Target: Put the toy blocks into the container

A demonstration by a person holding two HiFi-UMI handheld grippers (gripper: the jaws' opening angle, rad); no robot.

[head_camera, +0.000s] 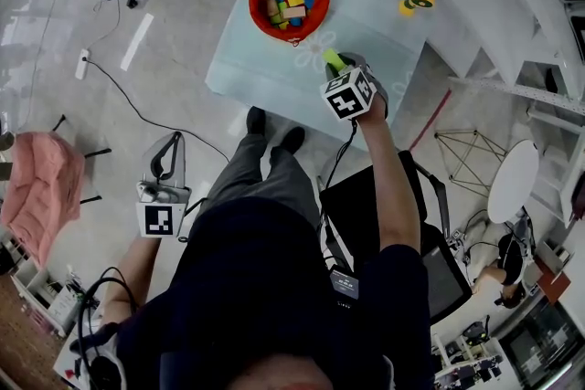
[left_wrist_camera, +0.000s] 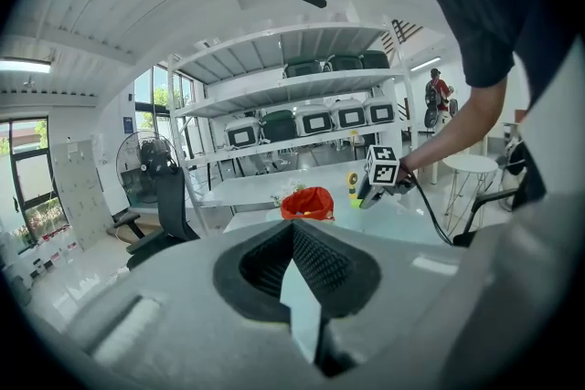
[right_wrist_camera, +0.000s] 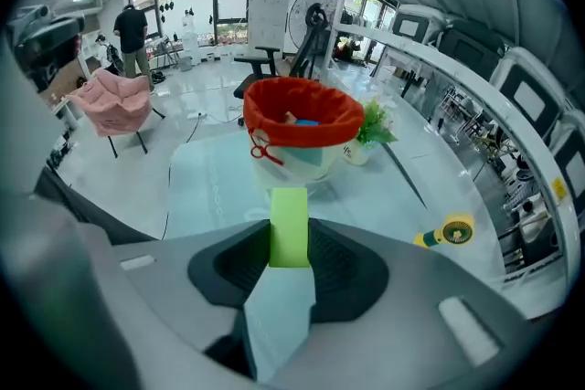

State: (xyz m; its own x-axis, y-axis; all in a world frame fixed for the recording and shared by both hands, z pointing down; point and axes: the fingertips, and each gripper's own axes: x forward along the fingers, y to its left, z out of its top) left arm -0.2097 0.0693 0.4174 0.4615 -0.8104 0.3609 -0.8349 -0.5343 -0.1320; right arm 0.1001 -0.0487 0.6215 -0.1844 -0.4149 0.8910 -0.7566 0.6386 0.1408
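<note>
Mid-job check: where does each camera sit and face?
Head view: head-mounted, facing steeply down at table and red container; legs, both arms show.
Left gripper view: low beside the table, facing across it; right arm and right gripper show.
Right gripper view: above the table, tilted toward the container, gripping a green block.
All three show the container.

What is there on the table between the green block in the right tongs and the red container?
Nothing: the right gripper view shows only bare table between the green block, held by the right tongs, and the red container.
</note>
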